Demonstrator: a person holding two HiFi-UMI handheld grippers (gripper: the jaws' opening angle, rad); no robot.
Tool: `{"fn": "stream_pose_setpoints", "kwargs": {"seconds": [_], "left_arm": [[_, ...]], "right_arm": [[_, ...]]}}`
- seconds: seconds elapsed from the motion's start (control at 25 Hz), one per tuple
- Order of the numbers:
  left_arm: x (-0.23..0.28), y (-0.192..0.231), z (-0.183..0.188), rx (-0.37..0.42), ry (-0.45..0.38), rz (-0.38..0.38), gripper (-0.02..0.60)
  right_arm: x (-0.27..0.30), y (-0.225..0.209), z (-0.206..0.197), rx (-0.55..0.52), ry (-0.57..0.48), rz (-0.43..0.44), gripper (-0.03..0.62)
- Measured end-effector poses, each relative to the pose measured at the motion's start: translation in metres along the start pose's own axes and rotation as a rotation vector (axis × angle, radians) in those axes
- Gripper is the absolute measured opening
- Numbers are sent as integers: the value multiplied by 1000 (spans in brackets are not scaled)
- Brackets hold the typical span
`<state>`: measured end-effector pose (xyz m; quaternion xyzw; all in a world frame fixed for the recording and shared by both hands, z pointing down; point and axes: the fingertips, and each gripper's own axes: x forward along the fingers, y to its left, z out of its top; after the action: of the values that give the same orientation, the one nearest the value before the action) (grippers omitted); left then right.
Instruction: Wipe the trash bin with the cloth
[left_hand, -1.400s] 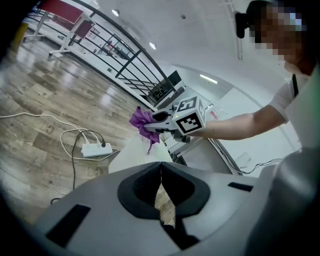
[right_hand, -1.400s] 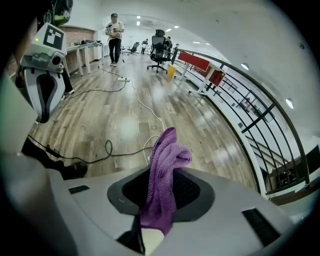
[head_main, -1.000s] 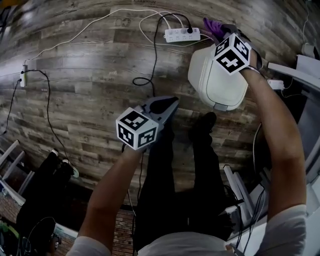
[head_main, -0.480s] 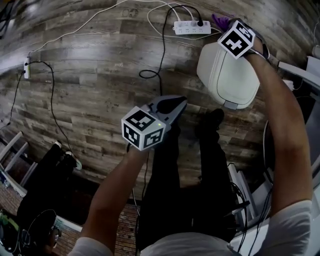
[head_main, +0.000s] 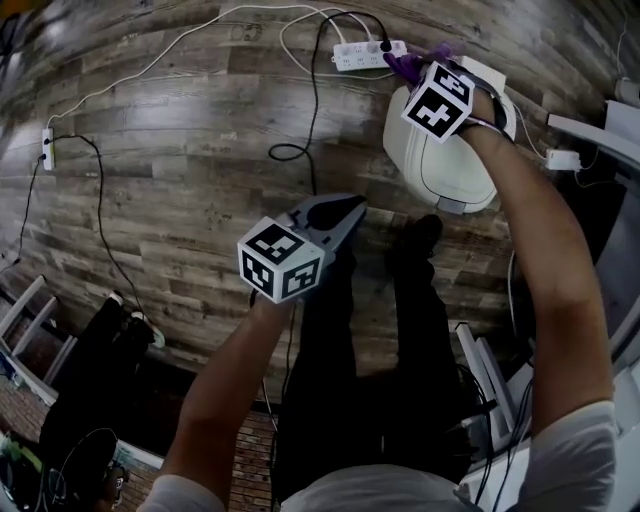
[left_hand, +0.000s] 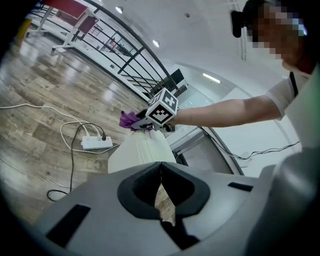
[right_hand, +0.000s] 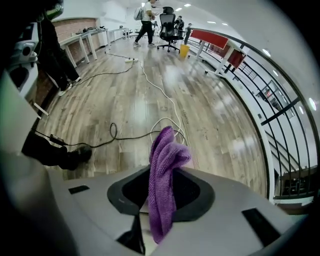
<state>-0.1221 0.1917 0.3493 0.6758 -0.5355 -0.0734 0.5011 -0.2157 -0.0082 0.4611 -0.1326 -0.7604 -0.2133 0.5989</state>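
The white trash bin stands on the wood floor, seen from above at the upper right of the head view; in the left gripper view the bin rises just beyond my jaws. My right gripper points steeply down at the bin's far top edge, shut on a purple cloth. The cloth hangs folded between the right gripper's jaws. The cloth also shows from the side, against the bin's top. My left gripper hovers over the floor to the left of the bin, shut and holding nothing.
A white power strip with looping cables lies on the floor behind the bin. The person's legs and shoes stand beside it. Desk frames and wires crowd the right; dark bags lie lower left.
The right gripper has dropped with the cloth, from behind the bin's far edge down onto its top. The left gripper has stayed where it was.
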Motion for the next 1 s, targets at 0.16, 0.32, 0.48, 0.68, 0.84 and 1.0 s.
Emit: {"fn": "stream_pose_setpoints", "kwargs": {"seconds": [0.16,0.32,0.48,0.68,0.84,1.0], "left_arm": [[0,-3,-2,4,6,-6,3],[-2,-6,-4,9,9,-10,4],[-3,-7,-6,9,7,-11,3],[-4,-9,-9,15,11,-11,5],[-5,-11,-14,17,14,-9,3],[-8,-12,-16,16,13,-6,3]], "right_arm": [[-2,27,5,-25,-16,38,110],[-6,55,7,-54,-26,63,110],[-10,85,4,-94,-29,89,110],[-15,116,0,-188,-30,98,110],[-18,130,-1,-194,-34,103,110],[-23,148,-1,-192,-41,116,110]]}}
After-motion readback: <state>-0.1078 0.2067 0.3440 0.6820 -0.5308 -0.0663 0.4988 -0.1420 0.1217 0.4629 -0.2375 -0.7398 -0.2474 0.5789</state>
